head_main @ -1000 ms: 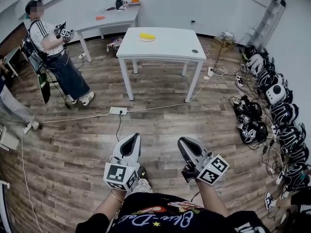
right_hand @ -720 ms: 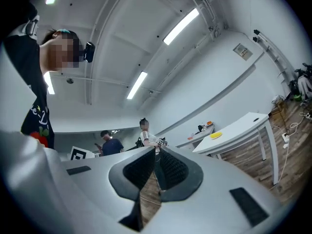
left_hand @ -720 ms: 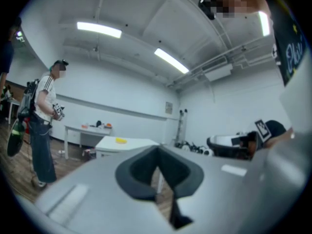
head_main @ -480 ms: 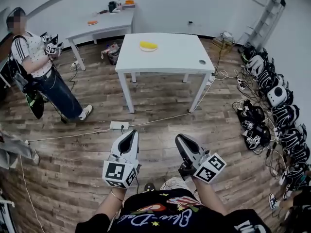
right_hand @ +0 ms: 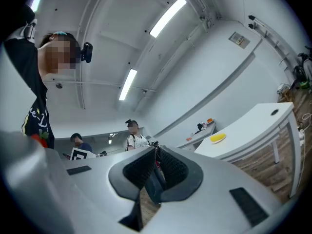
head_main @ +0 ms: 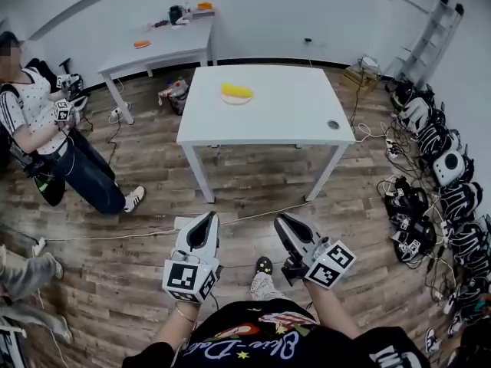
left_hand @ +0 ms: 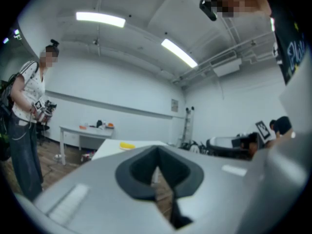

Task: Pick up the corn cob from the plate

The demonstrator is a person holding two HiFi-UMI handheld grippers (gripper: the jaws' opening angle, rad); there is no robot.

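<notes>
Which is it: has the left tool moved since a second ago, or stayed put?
Yes. The left tool has advanced toward the white table: the floor power strip, earlier well ahead of its tip, now lies beside it.

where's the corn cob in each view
Head view: corn cob upper centre, on the white table.
Left gripper view: corn cob small, left of centre, on the table.
Right gripper view: corn cob right of centre.
Shared landmark: the table under it.
</notes>
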